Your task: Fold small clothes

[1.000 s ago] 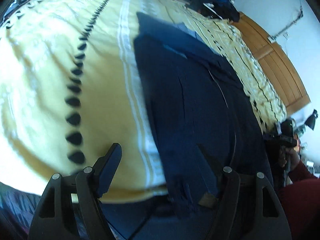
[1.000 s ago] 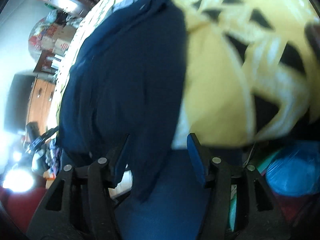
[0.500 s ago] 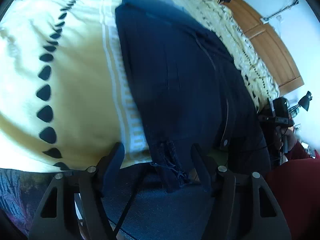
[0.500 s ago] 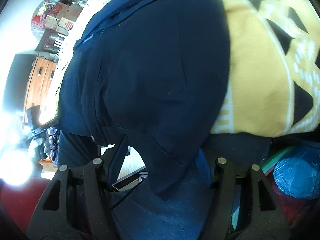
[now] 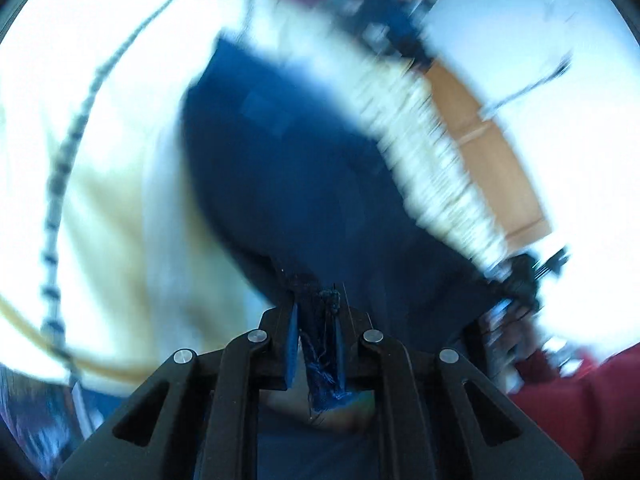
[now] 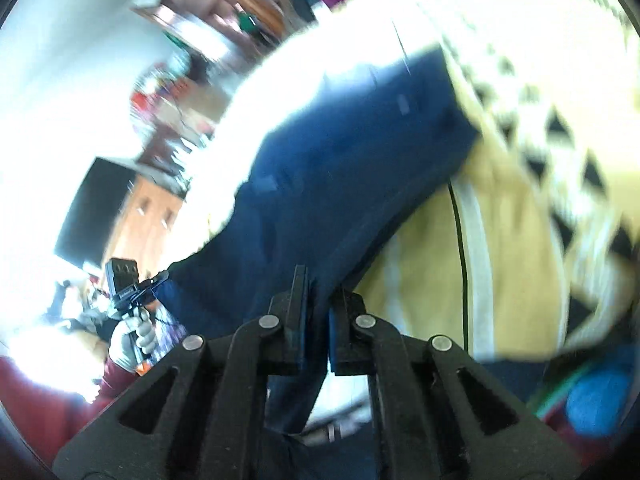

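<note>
Both views motion-blurred. Your left gripper [image 5: 316, 332], bottom centre of the left wrist view, is clenched on the frayed hem of the navy garment [image 5: 304, 184]; loose blue threads hang down between the pads. The garment runs from the jaws up through the middle of the frame, its far end lying on the yellow patterned blanket [image 5: 104, 216], which fills the left side. Your red sleeve [image 5: 580, 412] sits lower right, and above it, at the right edge, your other gripper shows only as a dark blur on the cloth's edge.

Right wrist view: your right gripper [image 6: 318, 320], bottom centre, is pinched on the other near edge of the navy garment [image 6: 340, 176], with cloth hanging below the pads. The garment stretches up and right onto the yellow patterned blanket [image 6: 508, 248], right half of frame. Lower left, your gloved hand [image 6: 134, 340] holds the left gripper on the cloth's corner. Wooden cabinet [image 6: 150, 228] at left, blurred.
</note>
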### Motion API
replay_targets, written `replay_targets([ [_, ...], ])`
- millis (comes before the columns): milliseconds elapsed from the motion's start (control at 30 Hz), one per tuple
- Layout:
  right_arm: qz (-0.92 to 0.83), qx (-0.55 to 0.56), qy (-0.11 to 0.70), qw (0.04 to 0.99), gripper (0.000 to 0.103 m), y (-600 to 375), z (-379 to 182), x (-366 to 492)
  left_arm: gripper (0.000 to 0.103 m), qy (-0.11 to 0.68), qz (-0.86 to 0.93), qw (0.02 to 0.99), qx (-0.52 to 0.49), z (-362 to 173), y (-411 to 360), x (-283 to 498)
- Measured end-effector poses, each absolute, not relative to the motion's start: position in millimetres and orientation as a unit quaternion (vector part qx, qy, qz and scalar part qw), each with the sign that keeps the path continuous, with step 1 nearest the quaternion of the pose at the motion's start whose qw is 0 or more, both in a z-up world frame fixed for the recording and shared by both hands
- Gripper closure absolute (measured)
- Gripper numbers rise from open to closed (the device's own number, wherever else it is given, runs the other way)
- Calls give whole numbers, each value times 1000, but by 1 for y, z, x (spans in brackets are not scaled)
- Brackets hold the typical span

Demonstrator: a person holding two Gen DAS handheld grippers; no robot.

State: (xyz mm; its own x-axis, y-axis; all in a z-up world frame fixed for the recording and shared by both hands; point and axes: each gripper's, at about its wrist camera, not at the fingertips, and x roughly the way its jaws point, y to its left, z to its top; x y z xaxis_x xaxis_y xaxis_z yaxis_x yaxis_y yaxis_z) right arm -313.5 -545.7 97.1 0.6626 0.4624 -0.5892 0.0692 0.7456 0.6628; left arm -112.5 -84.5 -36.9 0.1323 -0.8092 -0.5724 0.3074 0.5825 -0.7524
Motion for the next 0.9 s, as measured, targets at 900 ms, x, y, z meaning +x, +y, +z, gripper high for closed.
replay_targets([
  [900, -9, 357, 455, 816, 94, -708, -23, 2, 52, 574, -257, 732, -260, -185, -229, 315],
])
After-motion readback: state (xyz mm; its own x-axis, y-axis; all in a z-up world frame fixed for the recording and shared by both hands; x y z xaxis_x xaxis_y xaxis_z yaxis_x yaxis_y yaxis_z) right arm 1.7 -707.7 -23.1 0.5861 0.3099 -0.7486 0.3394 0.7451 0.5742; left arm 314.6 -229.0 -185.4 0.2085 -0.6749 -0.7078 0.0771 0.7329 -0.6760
